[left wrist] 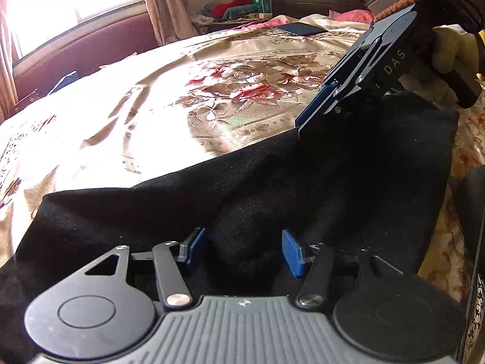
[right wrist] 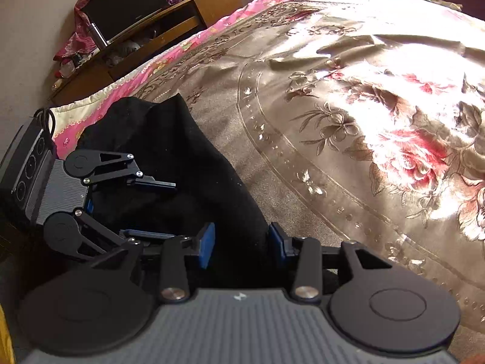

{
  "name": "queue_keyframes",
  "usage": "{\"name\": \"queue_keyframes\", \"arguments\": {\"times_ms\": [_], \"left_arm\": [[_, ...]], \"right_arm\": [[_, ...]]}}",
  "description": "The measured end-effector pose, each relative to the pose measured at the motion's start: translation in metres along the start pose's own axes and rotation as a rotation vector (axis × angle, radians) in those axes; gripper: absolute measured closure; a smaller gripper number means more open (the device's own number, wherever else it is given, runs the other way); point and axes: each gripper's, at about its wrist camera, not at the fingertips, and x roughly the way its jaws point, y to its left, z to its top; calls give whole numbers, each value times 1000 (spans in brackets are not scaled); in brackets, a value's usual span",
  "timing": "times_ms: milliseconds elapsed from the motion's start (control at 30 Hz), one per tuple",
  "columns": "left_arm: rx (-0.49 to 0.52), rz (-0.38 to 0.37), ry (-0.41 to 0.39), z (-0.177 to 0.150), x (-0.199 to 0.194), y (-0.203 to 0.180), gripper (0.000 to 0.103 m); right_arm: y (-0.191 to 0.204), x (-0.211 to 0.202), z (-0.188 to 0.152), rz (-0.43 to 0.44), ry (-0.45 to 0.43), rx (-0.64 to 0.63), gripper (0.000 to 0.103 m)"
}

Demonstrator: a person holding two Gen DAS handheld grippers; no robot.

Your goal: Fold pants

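The black pants lay on the bed, filling the lower half of the left wrist frame. The left gripper stood at bottom centre, its jaws spread apart, with the cloth lying between and under them. The right gripper also had its jaws parted, a fold of pants rising between them.

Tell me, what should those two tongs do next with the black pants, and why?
Probably close both on the cloth. The left tongs and right tongs both stand open with the black pants bunched between their pads, lying on the floral bedspread. Neither seems to grip yet, so nothing can be lifted for a fold.
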Motion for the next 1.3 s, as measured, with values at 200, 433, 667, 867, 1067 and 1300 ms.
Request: {"name": "queue_keyframes", "arguments": {"times_ms": [200, 433, 667, 867, 1067, 1300], "left_arm": [[8, 31, -15, -1, 7, -9, 29], [-22, 33, -22, -5, 7, -9, 26], [-27, 43, -36, -10, 7, -11, 24], [-32, 63, -46, -13, 6, -17, 23], [-21, 68, -50, -15, 7, -18, 20], [-32, 73, -69, -18, 7, -18, 16]], "right_arm": [[-25, 21, -8, 29, 56, 70, 62], [-53, 19, -3, 118, 61, 171, 62], [-19, -15, -1, 208, 36, 115, 62], [12, -20, -14, 221, 78, 30, 62], [-5, 2, -12, 159, 90, 40, 64], [-68, 13, 7, 130, 32, 208, 61]]}}
